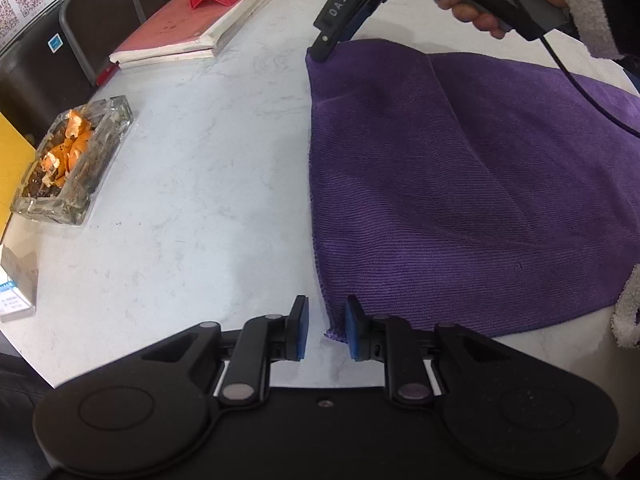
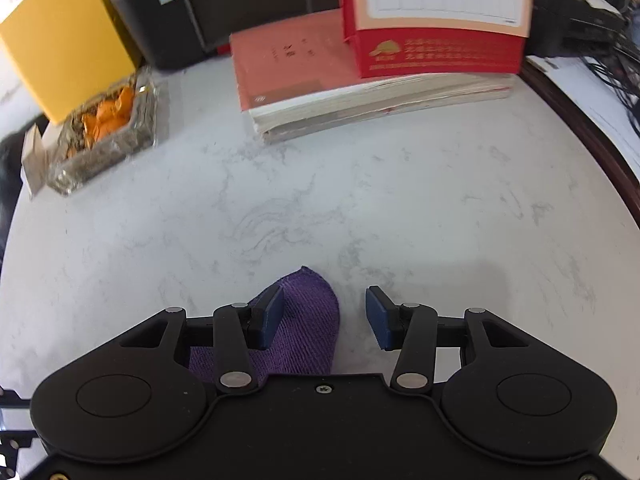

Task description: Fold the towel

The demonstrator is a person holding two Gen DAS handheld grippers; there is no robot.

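Note:
A purple towel (image 1: pixel 460 184) lies spread on the white marble table (image 1: pixel 208 168), folded over with a diagonal crease. My left gripper (image 1: pixel 327 328) is open, its blue pads on either side of the towel's near left corner. My right gripper (image 2: pixel 324 316) is open; the towel's far left corner (image 2: pixel 308 312) lies between its fingers, next to the left pad. In the left wrist view the right gripper (image 1: pixel 324 50) shows with its tip at that far corner, held by a hand.
A glass ashtray (image 1: pixel 74 160) with orange peel sits at the left, also in the right wrist view (image 2: pixel 106 132). Stacked books (image 1: pixel 192 28) with a red desk calendar (image 2: pixel 436 20) lie at the far side. A yellow box (image 2: pixel 60 36) and a black case (image 2: pixel 168 12) stand behind.

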